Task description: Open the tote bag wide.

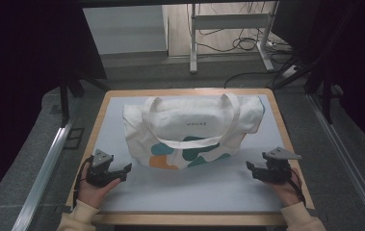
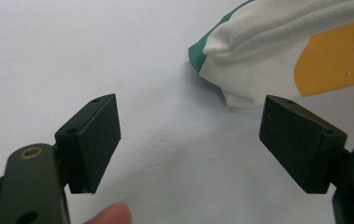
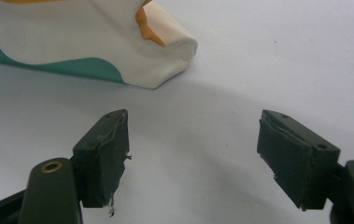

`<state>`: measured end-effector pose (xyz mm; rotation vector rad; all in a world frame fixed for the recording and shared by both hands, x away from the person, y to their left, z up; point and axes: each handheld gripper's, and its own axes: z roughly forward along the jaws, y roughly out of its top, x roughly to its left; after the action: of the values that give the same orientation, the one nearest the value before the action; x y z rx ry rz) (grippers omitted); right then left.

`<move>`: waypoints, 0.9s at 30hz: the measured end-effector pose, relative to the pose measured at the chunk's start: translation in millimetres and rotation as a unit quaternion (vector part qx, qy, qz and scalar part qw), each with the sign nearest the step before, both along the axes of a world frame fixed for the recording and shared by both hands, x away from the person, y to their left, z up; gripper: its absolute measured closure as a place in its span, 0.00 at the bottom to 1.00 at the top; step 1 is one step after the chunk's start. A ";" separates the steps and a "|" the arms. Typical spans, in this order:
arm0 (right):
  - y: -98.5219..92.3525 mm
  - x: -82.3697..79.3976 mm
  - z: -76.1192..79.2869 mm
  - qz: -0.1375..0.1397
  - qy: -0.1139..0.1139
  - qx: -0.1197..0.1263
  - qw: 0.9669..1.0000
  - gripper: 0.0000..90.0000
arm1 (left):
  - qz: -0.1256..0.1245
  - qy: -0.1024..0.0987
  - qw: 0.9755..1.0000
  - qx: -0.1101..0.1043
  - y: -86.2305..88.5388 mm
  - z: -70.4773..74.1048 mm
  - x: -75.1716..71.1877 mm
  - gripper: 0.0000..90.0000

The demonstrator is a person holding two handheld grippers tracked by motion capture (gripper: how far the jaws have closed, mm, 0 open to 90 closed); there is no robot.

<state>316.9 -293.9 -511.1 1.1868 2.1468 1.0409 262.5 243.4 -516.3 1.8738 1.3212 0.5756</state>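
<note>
One cream tote bag (image 1: pixel 194 127) lies flat on the pale mat (image 1: pixel 189 190), toward the far half of the table (image 1: pixel 281 122), straps looped across its body. Judged step: approach, before any grasp. Left gripper (image 1: pixel 124 169) rests just off the bag's near left corner (image 2: pixel 221 91), jaws spread, empty; right gripper (image 1: pixel 250 167) sits off the near right corner (image 3: pixel 174 51), likewise released. Next move probably calls for closing on each corner. Bare mat lies nearer than the bag; its far edge nears the table rim.

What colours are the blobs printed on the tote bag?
Teal and orange on the white tote bag; clearest in the high view.
</note>
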 end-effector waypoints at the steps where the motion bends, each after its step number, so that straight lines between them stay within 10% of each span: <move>1: 0.0 -0.2 0.3 -0.001 0.002 0.000 1.000 0.29 | 0.000 -0.001 1.000 -0.001 0.3 0.1 0.0 0.23; 27: -0.4 0.2 2.5 -0.001 -0.001 0.005 1.000 0.31 | -0.001 0.000 1.000 -0.026 9.0 7.5 -7.6 0.28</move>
<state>317.1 -294.3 -508.6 1.1907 2.1407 1.0539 254.9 252.4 -508.8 1.8325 1.3223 0.5345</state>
